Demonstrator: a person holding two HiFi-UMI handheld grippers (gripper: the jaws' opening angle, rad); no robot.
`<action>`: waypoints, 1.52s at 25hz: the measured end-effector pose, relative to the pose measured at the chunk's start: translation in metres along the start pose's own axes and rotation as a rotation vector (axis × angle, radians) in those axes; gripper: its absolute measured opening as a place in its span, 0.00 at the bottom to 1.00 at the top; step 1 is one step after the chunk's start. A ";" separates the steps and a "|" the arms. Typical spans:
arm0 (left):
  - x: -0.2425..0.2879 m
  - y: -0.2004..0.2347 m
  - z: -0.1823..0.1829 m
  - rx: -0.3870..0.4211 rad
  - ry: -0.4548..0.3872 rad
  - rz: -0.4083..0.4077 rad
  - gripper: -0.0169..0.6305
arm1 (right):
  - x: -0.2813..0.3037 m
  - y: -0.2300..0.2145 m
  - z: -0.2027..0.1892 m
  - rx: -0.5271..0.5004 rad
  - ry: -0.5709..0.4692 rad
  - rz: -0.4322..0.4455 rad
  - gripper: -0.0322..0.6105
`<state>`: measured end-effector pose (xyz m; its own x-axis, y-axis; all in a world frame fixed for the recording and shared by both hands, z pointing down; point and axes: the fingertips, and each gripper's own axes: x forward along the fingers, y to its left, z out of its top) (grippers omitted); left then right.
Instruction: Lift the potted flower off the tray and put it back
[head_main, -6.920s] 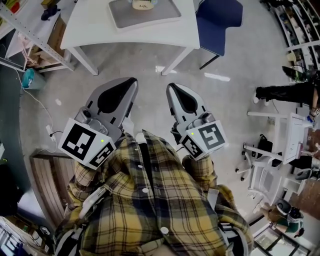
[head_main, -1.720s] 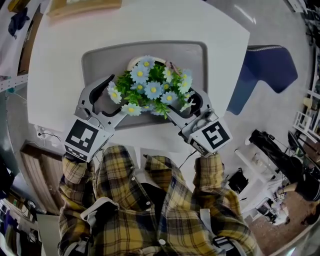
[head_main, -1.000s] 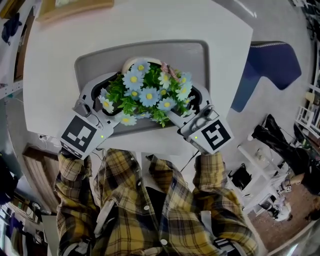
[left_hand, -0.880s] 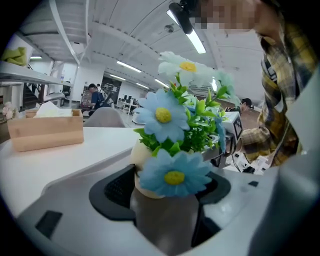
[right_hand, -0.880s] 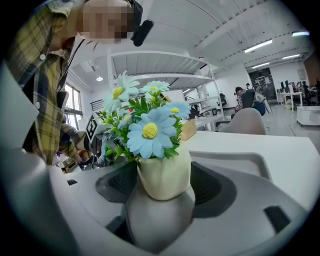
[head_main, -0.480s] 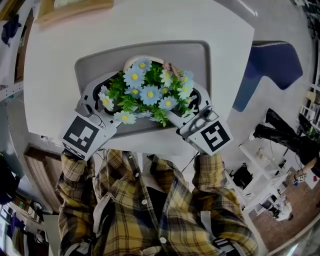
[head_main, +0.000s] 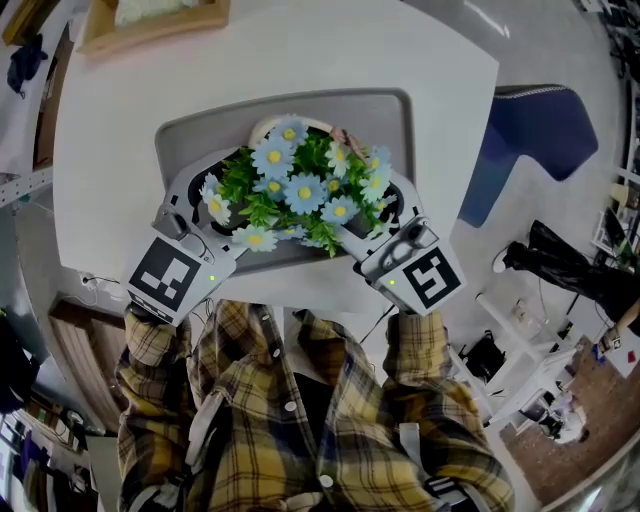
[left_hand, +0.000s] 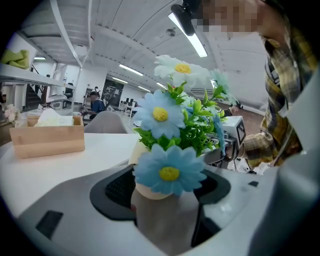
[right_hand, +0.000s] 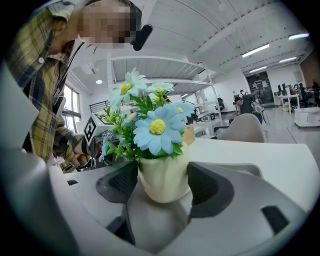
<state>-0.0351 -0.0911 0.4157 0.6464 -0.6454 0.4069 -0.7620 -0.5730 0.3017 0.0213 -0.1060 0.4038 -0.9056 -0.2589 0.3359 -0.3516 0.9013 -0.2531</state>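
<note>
The potted flower (head_main: 300, 185), blue daisies over green leaves in a cream pot, stands over the grey tray (head_main: 390, 115) on the white table. My left gripper (head_main: 222, 200) wraps the pot from the left and my right gripper (head_main: 370, 212) from the right. In the left gripper view the pot (left_hand: 150, 192) fills the space between the dark pads (left_hand: 112, 192). The right gripper view shows the cream pot (right_hand: 164, 175) pressed between both pads (right_hand: 207, 190). The leaves hide the pot's base, so whether it rests on the tray is unclear.
A wooden box (head_main: 150, 20) stands at the table's far left edge, also visible as the box (left_hand: 47, 140) behind the tray. A blue chair (head_main: 530, 130) sits to the right of the table. The table's near edge runs just behind both grippers.
From standing back over the floor, both grippers came to the tray and closed in round the pot. In the last half second the pot and grippers barely shifted.
</note>
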 end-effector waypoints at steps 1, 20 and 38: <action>-0.001 0.000 0.004 0.004 -0.005 0.001 0.54 | -0.001 0.000 0.004 -0.005 -0.004 -0.001 0.54; 0.055 0.050 -0.067 -0.029 -0.055 -0.004 0.54 | 0.044 -0.050 -0.074 -0.027 -0.020 -0.029 0.54; 0.010 -0.001 -0.014 0.023 -0.123 0.003 0.54 | -0.003 -0.005 -0.005 -0.136 -0.120 -0.058 0.53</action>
<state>-0.0280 -0.0902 0.4312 0.6450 -0.7035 0.2985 -0.7639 -0.5816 0.2798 0.0266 -0.1086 0.4086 -0.9091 -0.3444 0.2342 -0.3765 0.9200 -0.1088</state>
